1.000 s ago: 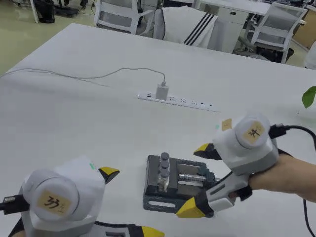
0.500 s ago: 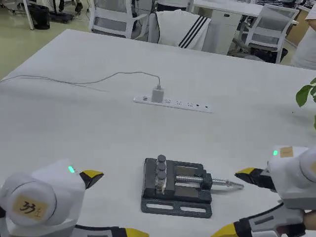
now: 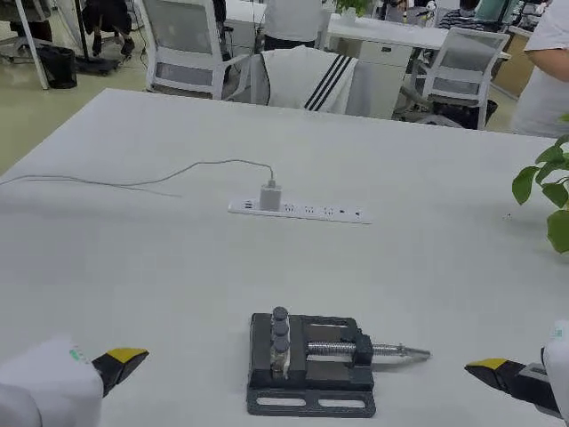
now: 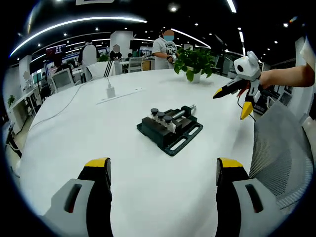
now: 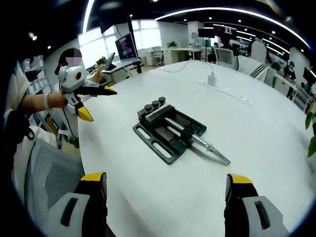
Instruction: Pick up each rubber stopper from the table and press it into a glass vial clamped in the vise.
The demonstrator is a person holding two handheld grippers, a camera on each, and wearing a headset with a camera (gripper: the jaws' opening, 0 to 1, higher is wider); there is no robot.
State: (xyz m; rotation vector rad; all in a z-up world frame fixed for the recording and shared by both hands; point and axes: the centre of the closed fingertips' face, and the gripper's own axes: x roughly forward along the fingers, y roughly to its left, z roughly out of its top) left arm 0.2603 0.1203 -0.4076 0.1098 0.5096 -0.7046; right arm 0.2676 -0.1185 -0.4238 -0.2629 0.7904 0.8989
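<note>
The left tool (image 4: pixel 163 168) hangs at the near left of the desk (image 3: pixel 133 267), its yellow-tipped jaws spread wide, well apart from the vise (image 3: pixel 307 369). The vise sits at the near middle of the desk. Three glass vials (image 3: pixel 280 345) stand in a row clamped at its left end, each topped with a dark rubber stopper (image 3: pixel 280 314). Its screw handle (image 3: pixel 400 352) points right. A power strip (image 3: pixel 311 212) lies farther back. At the near right, the right tool (image 5: pixel 165 180) is likewise spread wide
</note>
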